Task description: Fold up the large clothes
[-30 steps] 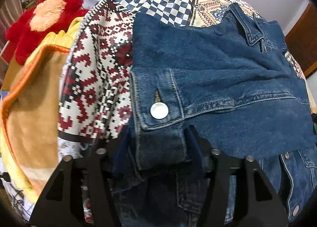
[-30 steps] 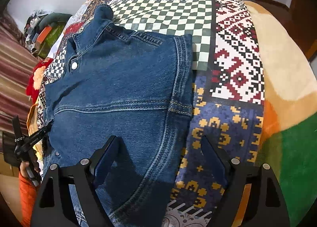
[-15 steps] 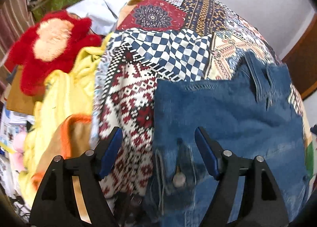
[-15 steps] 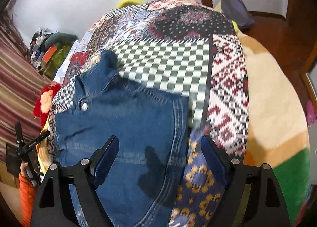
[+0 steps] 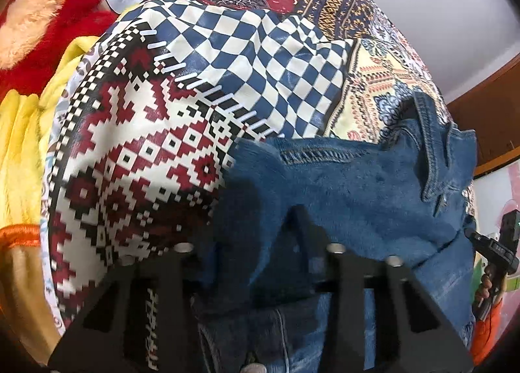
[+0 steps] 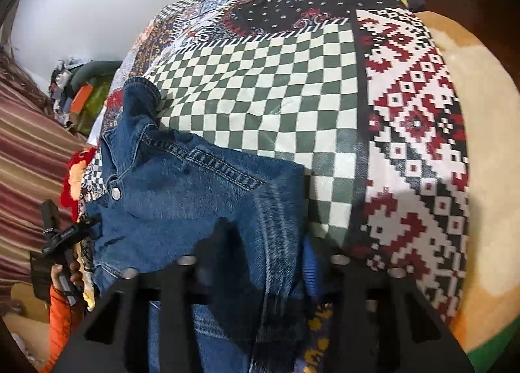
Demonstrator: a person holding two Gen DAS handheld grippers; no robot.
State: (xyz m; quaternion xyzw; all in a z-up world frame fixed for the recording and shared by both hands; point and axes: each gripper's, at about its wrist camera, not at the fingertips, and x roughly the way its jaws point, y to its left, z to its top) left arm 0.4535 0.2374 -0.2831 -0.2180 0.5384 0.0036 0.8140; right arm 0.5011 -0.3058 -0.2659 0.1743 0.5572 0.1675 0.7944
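A blue denim jacket point(image 5: 357, 191) lies on a patchwork bedspread point(image 5: 156, 152), collar at the far end. My left gripper point(image 5: 256, 249) is shut on the jacket's left edge, with denim bunched between its fingers. In the right wrist view the same jacket point(image 6: 182, 197) shows with its silver collar button. My right gripper point(image 6: 260, 259) is shut on the jacket's right seamed edge, with cloth draped over and between its fingers. Each gripper shows in the other's view, the right one point(image 5: 494, 249) and the left one point(image 6: 65, 236).
A red and tan plush toy point(image 5: 39, 25) and a yellow-orange blanket point(image 5: 19, 152) lie left of the bedspread. A tan, orange and green blanket point(image 6: 481, 178) lies to the right. A wooden door frame point(image 5: 487, 119) and clutter point(image 6: 81, 93) stand beyond the bed.
Both grippers were open above the jacket half a second ago. They have come down and shut on its left and right edges, with denim now gathered between the fingers.
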